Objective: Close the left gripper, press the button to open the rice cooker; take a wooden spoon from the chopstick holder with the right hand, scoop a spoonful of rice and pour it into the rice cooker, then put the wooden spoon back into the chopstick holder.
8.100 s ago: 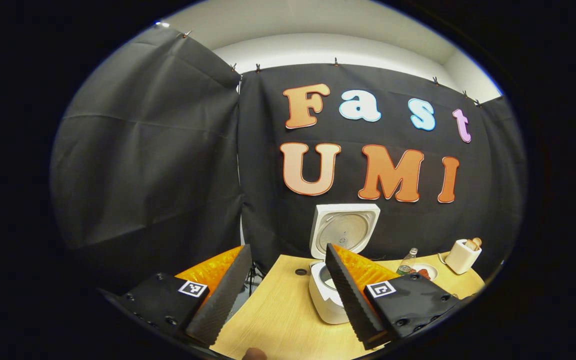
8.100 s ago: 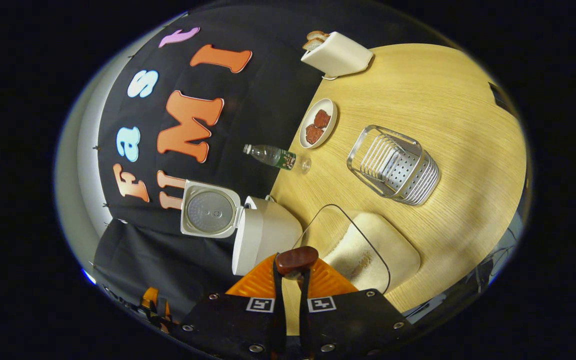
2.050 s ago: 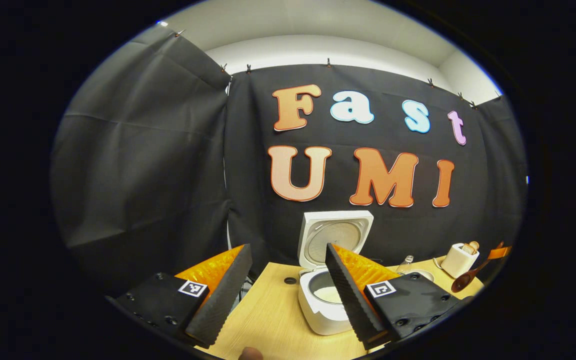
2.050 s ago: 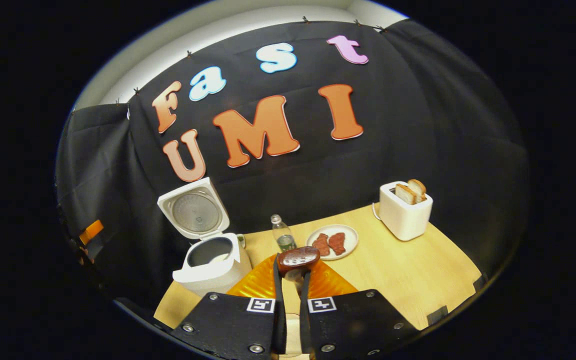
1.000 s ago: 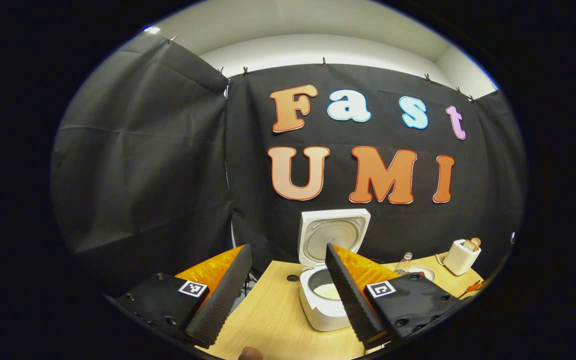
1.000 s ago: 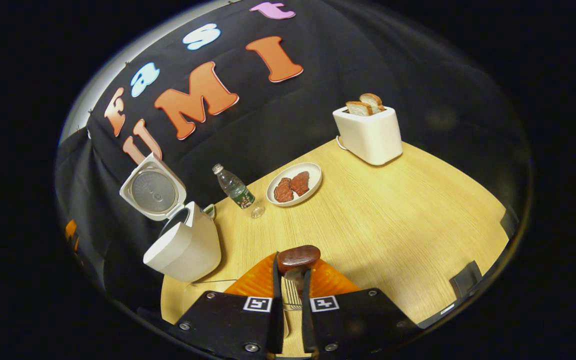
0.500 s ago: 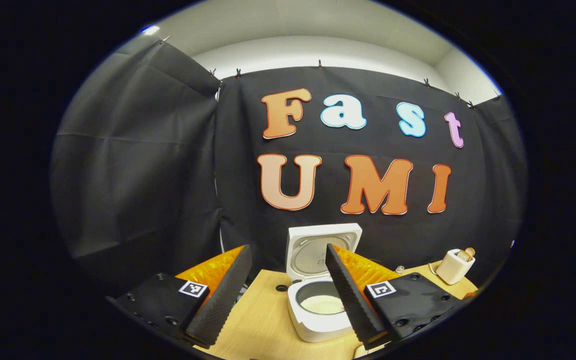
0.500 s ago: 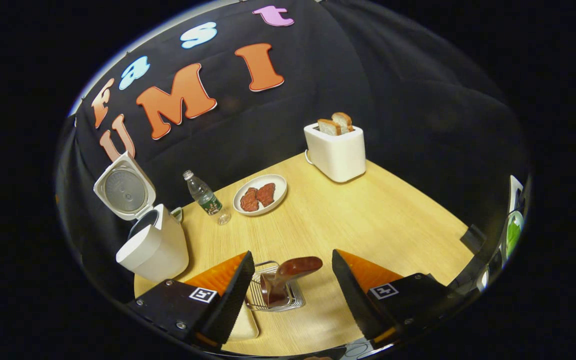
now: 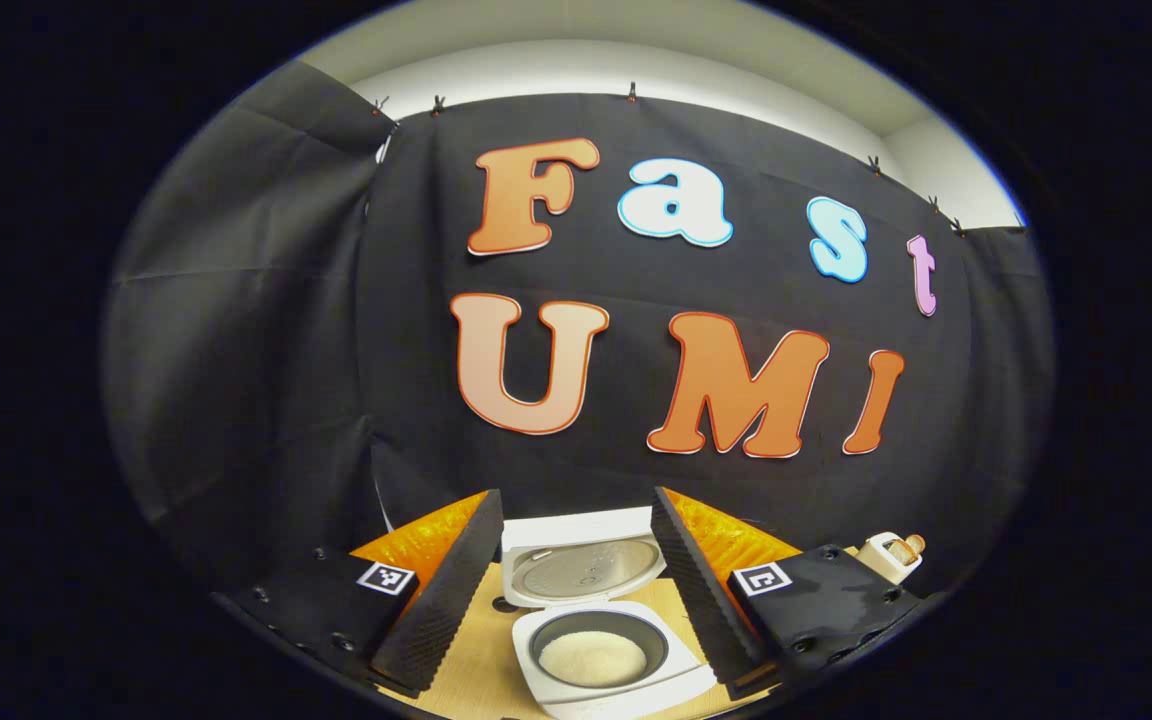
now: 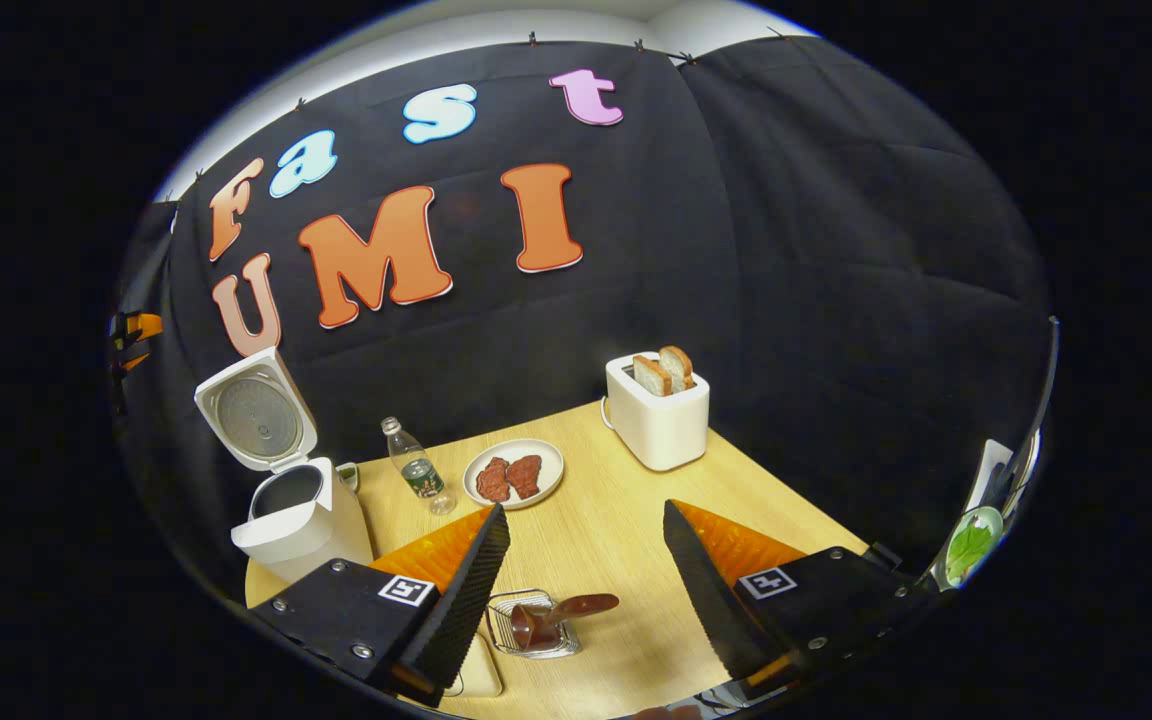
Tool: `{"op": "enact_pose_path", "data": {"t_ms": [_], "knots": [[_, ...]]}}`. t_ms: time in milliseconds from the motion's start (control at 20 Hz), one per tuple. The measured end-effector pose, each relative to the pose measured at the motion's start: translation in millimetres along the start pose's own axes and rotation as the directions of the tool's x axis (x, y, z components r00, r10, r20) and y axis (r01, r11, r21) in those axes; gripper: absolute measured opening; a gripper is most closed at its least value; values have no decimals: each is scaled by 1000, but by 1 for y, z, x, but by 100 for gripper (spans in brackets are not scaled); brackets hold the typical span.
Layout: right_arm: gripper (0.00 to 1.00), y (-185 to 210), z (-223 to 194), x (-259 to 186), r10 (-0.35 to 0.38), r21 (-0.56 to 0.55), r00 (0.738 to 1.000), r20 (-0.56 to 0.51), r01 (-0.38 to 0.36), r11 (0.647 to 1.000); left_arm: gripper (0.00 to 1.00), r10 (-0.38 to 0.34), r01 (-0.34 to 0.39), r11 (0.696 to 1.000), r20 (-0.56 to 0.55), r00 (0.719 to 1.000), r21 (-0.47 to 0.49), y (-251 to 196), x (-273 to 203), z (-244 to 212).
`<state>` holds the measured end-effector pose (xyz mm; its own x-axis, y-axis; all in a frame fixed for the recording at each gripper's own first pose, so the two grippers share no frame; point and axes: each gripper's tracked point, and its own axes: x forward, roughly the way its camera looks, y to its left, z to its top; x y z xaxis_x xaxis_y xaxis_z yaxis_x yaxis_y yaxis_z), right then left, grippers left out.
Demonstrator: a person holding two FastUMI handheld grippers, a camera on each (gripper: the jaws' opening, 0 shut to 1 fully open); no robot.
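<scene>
The white rice cooker (image 9: pixel 616 690) stands with its lid (image 9: pixel 586 570) up, and white rice (image 9: pixel 593 657) lies in its pot. My left gripper (image 9: pixel 574 494) hangs open just above and in front of it, so the cooker sits between the two fingers with nothing held. In the right gripper view the wooden spoon (image 10: pixel 561 610) leans tilted in the wire chopstick holder (image 10: pixel 506 635) on the table. My right gripper (image 10: pixel 584 508) is open above the holder, clear of the spoon. The same cooker (image 10: pixel 301 515) stands at the left there.
On the wooden table (image 10: pixel 736 480) stand a water bottle (image 10: pixel 416 475), a plate of meat (image 10: pixel 513 473) and a white toaster (image 10: pixel 658 410) with bread slices. A corner of the rice container (image 10: pixel 481 672) shows beside the holder. The toaster (image 9: pixel 891 555) also appears in the left gripper view.
My right gripper has opened and let go of the spoon, which now rests in the holder, and it has drawn back. My left gripper has moved in over the open cooker.
</scene>
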<state>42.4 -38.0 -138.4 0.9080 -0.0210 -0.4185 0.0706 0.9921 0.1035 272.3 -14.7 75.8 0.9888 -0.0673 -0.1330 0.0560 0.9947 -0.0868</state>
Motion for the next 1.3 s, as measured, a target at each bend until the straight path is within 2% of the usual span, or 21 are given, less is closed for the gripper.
{"op": "enact_pose_path", "data": {"t_ms": [150, 450, 650, 750, 850, 950, 1050, 1150, 1300], "knots": [[95, -5, 11, -3, -18, -21, 1000, 22, 19, 1000, 100, -14, 15, 1000, -54, 998, 12, -12, 56, -1], [95, -22, 12, -5, -67, -14, 997, 26, 67, 998, 100, -35, 43, 998, -183, 982, 41, -29, 151, -42], [95, -25, 20, -5, -84, -44, 996, 41, 85, 995, 100, 8, 5, 999, -252, 968, 52, -18, 188, -73], [95, -21, 29, -6, -78, -43, 995, 57, 81, 996, 100, 3, 6, 1000, -290, 957, 29, -19, 193, -87], [95, -16, 40, -7, -64, -43, 994, 84, 67, 997, 100, 1, -14, 999, -334, 943, -35, -16, 191, -102], [95, -10, 52, -9, -43, -45, 993, 110, 48, 998, 100, 25, -33, 999, -334, 942, -19, -7, 186, -109], [95, -3, 66, -11, -18, -43, 991, 136, 24, 999, 100, -7, -4, 999, -334, 942, -33, -14, 175, -114], [95, 4, 75, -15, 12, -33, 989, 151, -7, 999, 100, -10, -2, 999, -343, 939, -36, -15, 161, -119], [95, 17, 87, -22, 73, -44, 981, 182, -67, 997, 100, -39, 20, 998, -379, 925, -55, -28, 134, -135]]}}
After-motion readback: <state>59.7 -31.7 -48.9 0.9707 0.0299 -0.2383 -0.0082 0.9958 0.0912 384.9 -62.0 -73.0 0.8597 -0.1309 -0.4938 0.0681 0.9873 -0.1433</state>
